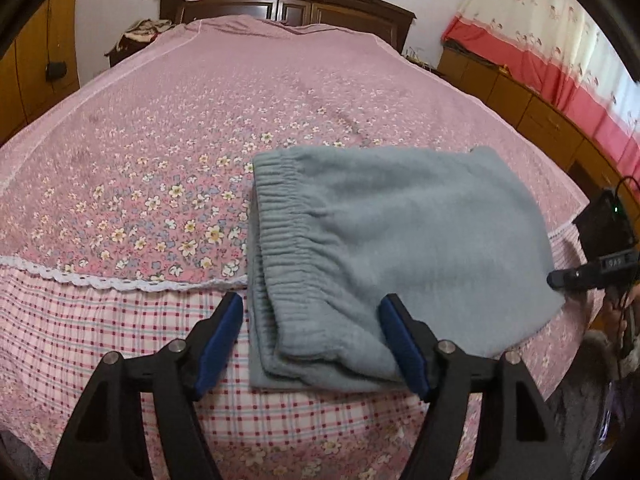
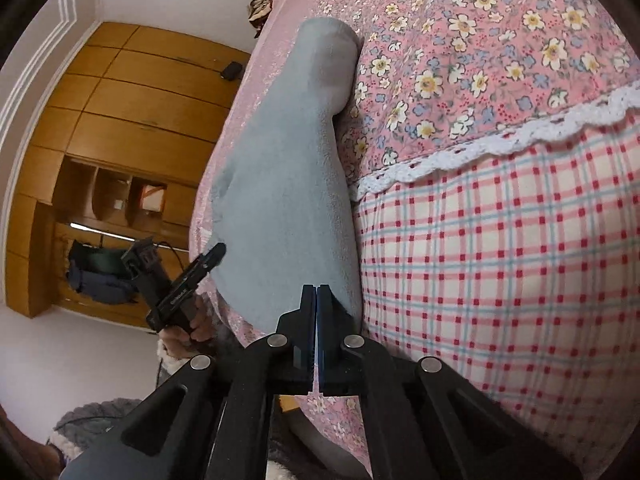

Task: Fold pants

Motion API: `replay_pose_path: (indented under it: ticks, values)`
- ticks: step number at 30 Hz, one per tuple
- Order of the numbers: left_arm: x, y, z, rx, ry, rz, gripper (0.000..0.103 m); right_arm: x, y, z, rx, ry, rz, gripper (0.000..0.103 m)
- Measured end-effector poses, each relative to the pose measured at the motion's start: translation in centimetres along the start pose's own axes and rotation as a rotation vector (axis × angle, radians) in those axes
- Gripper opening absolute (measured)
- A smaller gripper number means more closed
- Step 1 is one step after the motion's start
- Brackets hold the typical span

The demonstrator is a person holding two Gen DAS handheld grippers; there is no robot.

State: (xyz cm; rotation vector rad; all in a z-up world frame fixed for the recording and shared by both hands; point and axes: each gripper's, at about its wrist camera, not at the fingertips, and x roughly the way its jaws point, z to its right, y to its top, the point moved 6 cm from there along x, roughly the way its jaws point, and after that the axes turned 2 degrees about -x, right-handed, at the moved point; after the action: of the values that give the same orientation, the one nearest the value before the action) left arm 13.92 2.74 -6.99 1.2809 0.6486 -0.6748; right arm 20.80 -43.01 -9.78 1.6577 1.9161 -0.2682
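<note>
Two claws in play over the bed (image 1: 160,128). The grey-blue pants (image 1: 400,248) lie folded into a compact bundle on the near right part of the pink floral bedspread, elastic waistband (image 1: 280,232) facing left, the bundle's near end lapping over the white lace trim (image 1: 100,280) onto the checked sheet (image 1: 120,340). The left claw (image 1: 311,340) hangs with its blue-padded fingers spread wide, one on either side of the bundle's near-left corner, and nothing is pinched between them. The right claw (image 2: 317,300) has its fingers pressed together with no cloth between them; its tips sit at the near end of the pants (image 2: 280,184). At the far right edge of the left view, the other claw's black body (image 1: 592,272) pokes in beside the bundle. A dark wooden headboard (image 1: 288,4) stands at the far end.
</note>
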Motion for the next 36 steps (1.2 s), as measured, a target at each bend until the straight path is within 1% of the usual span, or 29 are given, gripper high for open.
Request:
replay_pose_path:
  ticks: [3, 4, 5, 6, 7, 8, 10, 11, 12, 13, 14, 16, 17, 18, 19, 20, 21, 22, 23, 24, 25, 27, 28, 30, 31, 32, 34, 35, 36]
  values:
    - [-1.3, -0.7, -0.4, -0.012, -0.009, -0.002, 0.075, -0.5, -0.4, -0.9, -0.006, -0.032, 0.022, 0.003]
    - [-1.8, -0.8, -0.5, -0.016, -0.014, 0.001, 0.075, -1.1, -0.6, -1.2, -0.005, -0.034, 0.042, 0.011]
    - [-2.3, -1.0, -0.7, -0.015, -0.016, 0.007, 0.075, -1.6, -0.9, -1.6, -0.006, -0.023, 0.066, 0.024]
    - [-2.7, -1.1, -0.8, -0.013, -0.015, 0.012, 0.075, -2.1, -1.1, -1.7, -0.007, -0.018, 0.088, 0.034]
    - [-3.4, -1.4, -1.1, -0.008, -0.015, 0.018, 0.075, -2.7, -1.3, -1.8, -0.001, -0.034, 0.119, 0.058]
    - [-3.8, -1.6, -1.3, -0.005, -0.015, 0.022, 0.075, -3.4, -1.5, -1.8, 0.015, -0.046, 0.155, 0.065]
    - [-4.4, -2.2, -1.6, -0.003, -0.012, 0.022, 0.075, -4.8, -2.2, -1.5, 0.103, -0.063, 0.246, 0.065]
    - [-4.5, -2.3, -1.7, -0.004, -0.012, 0.024, 0.075, -5.7, -2.9, -1.0, 0.180, -0.108, 0.327, 0.066]
    - [-4.7, -2.4, -1.7, -0.009, -0.012, 0.028, 0.075, -6.6, -4.0, -1.0, 0.250, -0.133, 0.431, 0.066]
    - [-5.1, -2.6, -1.9, -0.021, -0.018, 0.036, 0.075, -7.3, -5.2, -1.4, 0.307, -0.124, 0.537, 0.066]
    - [-5.2, -2.8, -2.1, -0.034, -0.026, 0.040, 0.075, -7.6, -6.7, -2.1, 0.351, -0.081, 0.655, 0.066]
    - [-5.2, -3.3, -2.1, -0.055, -0.044, 0.039, 0.075, -7.6, -9.4, -3.8, 0.361, 0.088, 0.898, 0.067]
    - [-5.1, -3.5, -2.0, -0.066, -0.055, 0.031, 0.075, -7.3, -10.8, -4.5, 0.352, 0.186, 1.022, 0.072]
    - [-5.0, -3.7, -1.8, -0.072, -0.061, 0.021, 0.075, -6.8, -11.6, -4.5, 0.352, 0.233, 1.097, 0.077]
    - [-4.9, -3.9, -1.6, -0.076, -0.068, 0.009, 0.075, -6.1, -11.8, -4.1, 0.359, 0.225, 1.102, 0.083]
    - [-5.1, -4.0, -1.3, -0.070, -0.075, 0.008, 0.075, -5.3, -11.4, -3.1, 0.389, 0.186, 1.051, 0.083]
    - [-5.4, -3.9, -1.1, -0.060, -0.079, 0.014, 0.075, -5.0, -11.0, -2.2, 0.422, 0.169, 1.008, 0.083]
    - [-5.9, -4.0, -0.9, -0.047, -0.078, 0.027, 0.075, -5.0, -10.8, -1.6, 0.443, 0.190, 0.995, 0.083]
    - [-6.5, -4.3, -0.9, -0.036, -0.080, 0.039, 0.075, -5.1, -10.5, -1.3, 0.452, 0.255, 0.988, 0.083]
    - [-6.9, -4.5, -1.0, -0.029, -0.082, 0.050, 0.075, -5.2, -10.2, -1.4, 0.437, 0.292, 0.975, 0.083]
    - [-7.1, -5.0, -0.8, -0.030, -0.077, 0.056, 0.075, -5.3, -9.7, -2.0, 0.398, 0.283, 0.955, 0.083]
    - [-7.2, -5.9, -1.2, -0.055, -0.075, 0.049, 0.075, -5.1, -8.8, -3.5, 0.300, 0.198, 0.901, 0.083]
    - [-7.0, -6.2, -1.7, -0.072, -0.082, 0.037, 0.075, -4.9, -8.1, -4.7, 0.230, 0.120, 0.867, 0.083]
    - [-6.6, -6.6, -2.0, -0.096, -0.093, 0.015, 0.075, -4.5, -6.9, -6.4, 0.143, 0.002, 0.838, 0.083]
    - [-6.5, -6.8, -2.2, -0.097, -0.096, 0.011, 0.075, -4.4, -6.3, -6.6, 0.126, -0.069, 0.825, 0.083]
    - [-6.6, -6.8, -2.3, -0.094, -0.096, 0.012, 0.075, -4.2, -5.8, -6.5, 0.127, -0.111, 0.810, 0.083]
    - [-6.6, -6.8, -2.4, -0.089, -0.097, 0.016, 0.075, -3.2, -5.2, -5.1, 0.188, -0.098, 0.754, 0.082]
    - [-6.7, -6.8, -2.4, -0.089, -0.096, 0.017, 0.075, -2.5, -5.4, -4.3, 0.237, -0.120, 0.716, 0.075]
    - [-6.8, -6.9, -2.6, -0.090, -0.095, 0.017, 0.075, -2.2, -5.8, -4.0, 0.245, -0.128, 0.711, 0.071]
